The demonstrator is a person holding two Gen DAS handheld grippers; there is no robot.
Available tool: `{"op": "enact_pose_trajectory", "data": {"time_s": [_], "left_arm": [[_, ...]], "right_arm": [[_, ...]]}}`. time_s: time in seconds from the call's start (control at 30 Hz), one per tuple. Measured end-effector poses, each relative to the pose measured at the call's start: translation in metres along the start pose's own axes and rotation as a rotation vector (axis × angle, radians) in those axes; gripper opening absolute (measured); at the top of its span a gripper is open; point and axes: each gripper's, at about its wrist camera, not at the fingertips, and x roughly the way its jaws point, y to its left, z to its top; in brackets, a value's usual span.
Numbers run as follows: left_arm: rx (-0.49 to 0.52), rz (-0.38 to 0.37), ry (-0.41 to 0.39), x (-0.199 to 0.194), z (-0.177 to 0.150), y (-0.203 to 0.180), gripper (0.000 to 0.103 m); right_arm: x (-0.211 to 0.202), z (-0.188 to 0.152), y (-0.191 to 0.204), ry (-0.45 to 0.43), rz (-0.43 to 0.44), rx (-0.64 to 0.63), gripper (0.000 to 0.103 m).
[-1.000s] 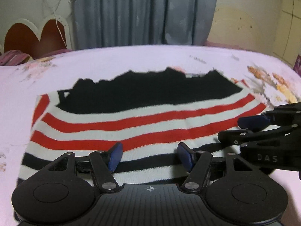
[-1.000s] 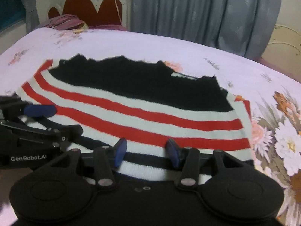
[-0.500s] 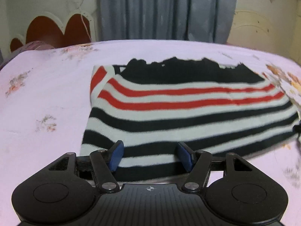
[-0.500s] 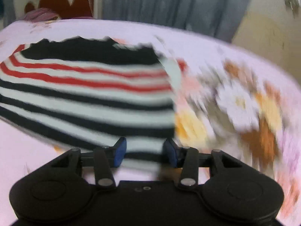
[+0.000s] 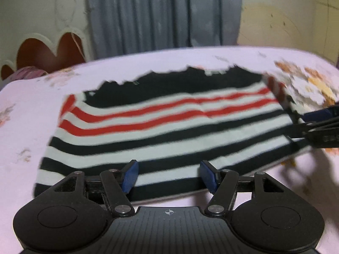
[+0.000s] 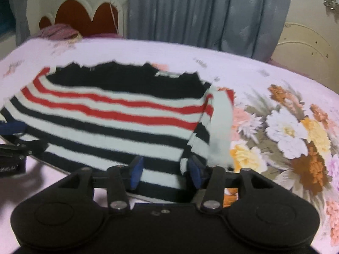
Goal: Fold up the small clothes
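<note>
A striped sweater is lying spread flat on a bed covered with a pink floral sheet. Its far part is black, then red and white bands, then black and white bands running to the near hem.

The left gripper is hovering at the near hem, toward the sweater's left side. Its blue fingers are standing wide apart, and the hem's last stripes are showing in the gap between them; they are gripping nothing.

The right gripper is sitting at the near right corner of the sweater. Its fingers are also parted, a little less widely, with the striped hem lying between them; whether either pad is touching cloth is unclear through the blur. Just beside its right finger, a striped sleeve is lying folded along the sweater's right edge.

Each gripper is showing at the edge of the other's view. A grey curtain is hanging behind the bed, beside a scalloped red headboard.
</note>
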Motion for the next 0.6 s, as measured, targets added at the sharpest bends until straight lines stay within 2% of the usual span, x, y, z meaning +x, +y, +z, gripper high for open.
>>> {"op": "enact_pose_trajectory", "data": {"time_s": [0.07,0.17,0.2,0.3,0.4,0.5,0.6], "left_arm": [[-0.001,0.001,0.003,0.003,-0.002,0.000,0.064],[-0.016,-0.007,0.000,0.001,-0.003,0.007,0.064],[-0.015,0.008,-0.009,-0.002,-0.003,0.010,0.064],[-0.050,0.032,-0.047,-0.011,-0.003,0.027,0.064],[-0.075,0.056,-0.035,-0.005,-0.003,0.039,0.064],[-0.086,0.065,-0.013,0.003,-0.003,0.044,0.064],[-0.086,0.081,-0.011,0.004,-0.004,0.048,0.064]], "right_arm": [[0.009,-0.007,0.001,0.030,-0.027,-0.038,0.047],[0.007,-0.015,0.001,0.028,-0.053,-0.081,0.044],[0.003,-0.015,-0.001,0.015,-0.072,-0.086,0.043],[-0.027,-0.012,-0.010,-0.099,-0.136,-0.037,0.044],[-0.035,-0.006,-0.011,-0.142,-0.082,-0.013,0.044],[-0.015,-0.007,0.005,-0.089,-0.018,-0.060,0.042],[0.012,-0.014,0.005,0.016,-0.059,-0.052,0.043]]}}
